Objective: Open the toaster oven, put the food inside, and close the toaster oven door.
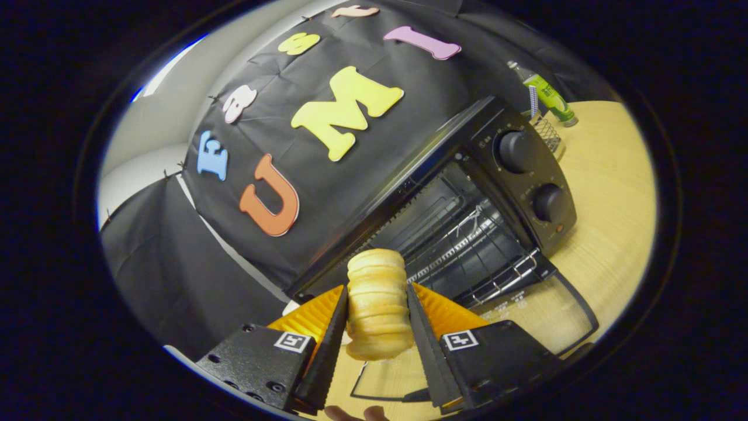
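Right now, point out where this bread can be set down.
The gripper is shut on the ridged bread roll. The toaster oven wire rack looks bare. The lowered glass door also looks bare. It is crowded beyond, by the wire basket and green bottle.

Wooden table [613, 193]: toaster oven [467, 210], bottle [549, 93].

— What's behind everything?
— A black cloth wall [175, 275], pinned in panels, with a pale wall [158, 117] showing past its edge.
— And underneath?
— A light wooden desk [613, 193] (grain visible, evenly lit). Toward its far edge stand a green bottle [549, 96] and a small wire basket [547, 134], close together.
— Any window?
— Just a bright bluish strip [166, 70] up on the pale wall.
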`<action>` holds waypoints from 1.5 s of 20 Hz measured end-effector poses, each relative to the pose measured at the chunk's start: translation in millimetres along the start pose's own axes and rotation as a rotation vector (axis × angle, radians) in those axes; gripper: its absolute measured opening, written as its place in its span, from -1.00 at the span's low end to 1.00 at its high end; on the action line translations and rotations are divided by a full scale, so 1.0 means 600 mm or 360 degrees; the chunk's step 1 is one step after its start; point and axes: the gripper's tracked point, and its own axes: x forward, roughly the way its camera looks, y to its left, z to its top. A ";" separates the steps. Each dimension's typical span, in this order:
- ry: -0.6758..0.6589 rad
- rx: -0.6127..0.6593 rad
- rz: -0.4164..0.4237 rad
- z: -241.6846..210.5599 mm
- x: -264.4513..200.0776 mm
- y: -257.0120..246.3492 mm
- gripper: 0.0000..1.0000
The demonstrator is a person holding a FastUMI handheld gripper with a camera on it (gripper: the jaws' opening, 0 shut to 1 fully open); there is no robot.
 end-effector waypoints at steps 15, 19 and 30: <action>0.0046 0.0056 -0.0199 0.015 0.073 -0.042 0.98; 0.0082 0.0065 -0.0167 0.011 0.027 -0.019 1.00; 0.0347 -0.0733 -0.0509 -0.099 -0.151 -0.023 1.00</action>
